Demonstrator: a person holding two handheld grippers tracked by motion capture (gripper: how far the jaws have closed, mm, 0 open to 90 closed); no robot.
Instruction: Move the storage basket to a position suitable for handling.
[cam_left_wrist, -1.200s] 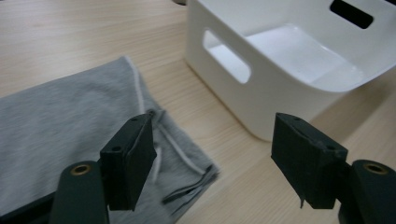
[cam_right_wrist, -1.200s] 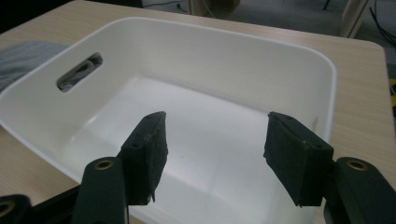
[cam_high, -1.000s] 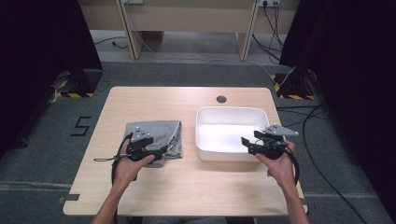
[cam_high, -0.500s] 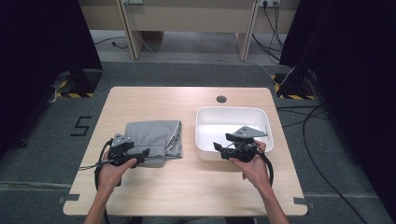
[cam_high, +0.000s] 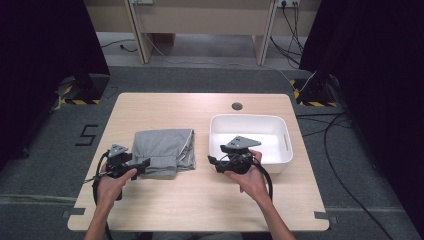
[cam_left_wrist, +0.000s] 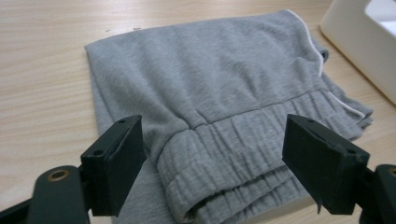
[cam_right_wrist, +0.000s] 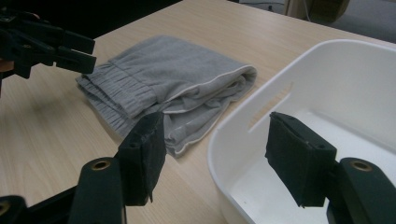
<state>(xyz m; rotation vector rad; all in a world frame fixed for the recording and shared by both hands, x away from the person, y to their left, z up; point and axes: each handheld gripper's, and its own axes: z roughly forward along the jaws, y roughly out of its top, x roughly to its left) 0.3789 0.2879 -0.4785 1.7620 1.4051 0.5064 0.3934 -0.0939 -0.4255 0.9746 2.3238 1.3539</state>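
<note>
I hold my left gripper (cam_high: 141, 164) low over the near left part of the table (cam_high: 165, 210), its tips at the near edge of the folded grey shorts (cam_high: 164, 151). Its jaws have just been opening and now stand wide apart; in the left gripper view (cam_left_wrist: 212, 154) the elastic waistband (cam_left_wrist: 233, 158) lies between them, but neither pad presses on the cloth. The shorts lie flat on the wood, folded into a rough square, with a thin white piping (cam_left_wrist: 312, 42) running along one edge. They sit just left of the white bin (cam_high: 280, 125), a narrow strip of table between the two.

My right gripper (cam_high: 214, 162) hovers at the near left corner of that bin, pointing left toward the shorts. In the right gripper view (cam_right_wrist: 215, 158) its jaws are parted with nothing between the pads: one jaw stands over the table beside the bin, the other over the bin's inside, so the near wall (cam_right_wrist: 243, 130) passes between them. The same view shows my left gripper (cam_right_wrist: 70, 53) farther off, at the waistband end of the shorts (cam_right_wrist: 177, 70).
</note>
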